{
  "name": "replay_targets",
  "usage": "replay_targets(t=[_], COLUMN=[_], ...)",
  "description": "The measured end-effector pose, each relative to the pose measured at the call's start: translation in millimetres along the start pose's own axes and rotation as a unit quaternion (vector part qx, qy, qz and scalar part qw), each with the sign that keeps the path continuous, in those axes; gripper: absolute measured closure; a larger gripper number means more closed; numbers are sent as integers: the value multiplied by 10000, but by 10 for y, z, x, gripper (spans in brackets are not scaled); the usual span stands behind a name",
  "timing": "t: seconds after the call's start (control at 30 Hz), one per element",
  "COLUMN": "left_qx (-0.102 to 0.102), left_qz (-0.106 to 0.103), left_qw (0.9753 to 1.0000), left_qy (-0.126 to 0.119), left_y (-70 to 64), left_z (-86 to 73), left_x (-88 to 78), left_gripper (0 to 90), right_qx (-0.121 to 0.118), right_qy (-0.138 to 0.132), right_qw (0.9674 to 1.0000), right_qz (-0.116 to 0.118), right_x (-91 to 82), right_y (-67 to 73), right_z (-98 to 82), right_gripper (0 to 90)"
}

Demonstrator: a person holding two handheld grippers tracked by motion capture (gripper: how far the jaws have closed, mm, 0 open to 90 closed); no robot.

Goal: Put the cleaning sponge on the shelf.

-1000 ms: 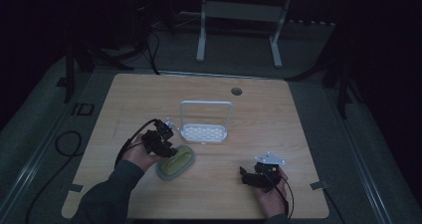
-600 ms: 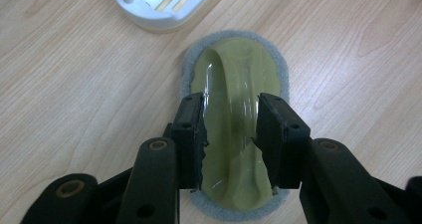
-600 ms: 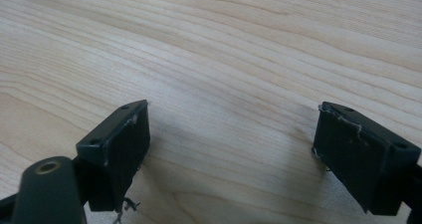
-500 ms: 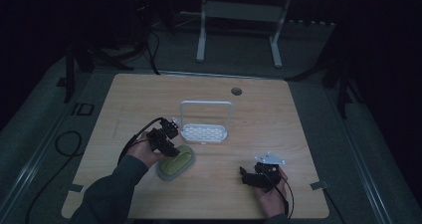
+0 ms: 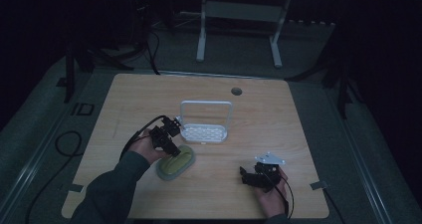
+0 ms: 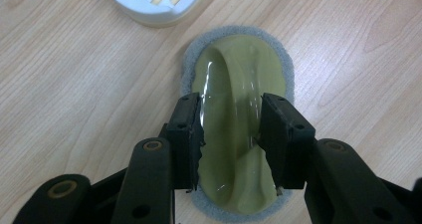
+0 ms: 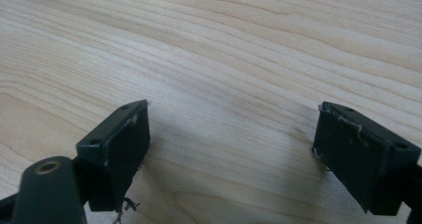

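An oval scrubber (image 5: 175, 165) with a grey pad and a glossy yellow-green arched handle (image 6: 234, 74) lies flat on the wooden table (image 5: 298, 134). My left gripper (image 5: 172, 150) points down over it. In the left gripper view its two pads stand on either side of the handle ridge, right at its flanks. The jaws of the left gripper (image 6: 231, 129) have just been opening, with the handle still between them. My right gripper (image 5: 247, 176) rests low at the table's front right. It stands open (image 7: 231, 144) above bare wood with nothing between its fingers.
A white slotted soap dish with an upright wire frame (image 5: 204, 133) stands just beyond the scrubber; its rim (image 6: 154, 7) is also in the left gripper view. A round cable hole (image 5: 236, 91) sits near the table's far edge. Black cables trail off the left.
The left hand has edged slightly right over the scrubber. The scrubber, the dish and the right gripper are where they were.
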State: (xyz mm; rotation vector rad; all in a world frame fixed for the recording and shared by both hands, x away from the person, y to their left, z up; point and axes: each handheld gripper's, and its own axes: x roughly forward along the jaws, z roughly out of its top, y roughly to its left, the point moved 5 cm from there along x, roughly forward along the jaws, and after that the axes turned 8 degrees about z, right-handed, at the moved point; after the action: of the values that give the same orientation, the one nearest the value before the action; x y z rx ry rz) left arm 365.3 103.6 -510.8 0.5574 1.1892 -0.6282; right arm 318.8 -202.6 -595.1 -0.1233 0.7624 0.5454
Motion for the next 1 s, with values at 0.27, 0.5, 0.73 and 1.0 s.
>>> replay_targets(t=[0.27,0.5,0.73,1.0], left_qx=[-25,-21,52,146], left_qz=[-46,-118,-161,-153], left_qw=[9999,9995,9988,9977], left_qy=[123,293,453,638], left_y=[-5,-30,-59,-82], left_z=[55,99,123,123], left_x=[-29,-19,23,80], left_gripper=[593,576,568,553], right_qx=[0,-1,1,0], right_qy=[0,0,1,1], right_qw=[10000,10000,10000,10000], right_qz=[0,-1,0,0], right_x=[0,0,0,0], right_y=[0,0,0,0], right_z=[0,0,0,0], right_gripper=[143,143,143,143])
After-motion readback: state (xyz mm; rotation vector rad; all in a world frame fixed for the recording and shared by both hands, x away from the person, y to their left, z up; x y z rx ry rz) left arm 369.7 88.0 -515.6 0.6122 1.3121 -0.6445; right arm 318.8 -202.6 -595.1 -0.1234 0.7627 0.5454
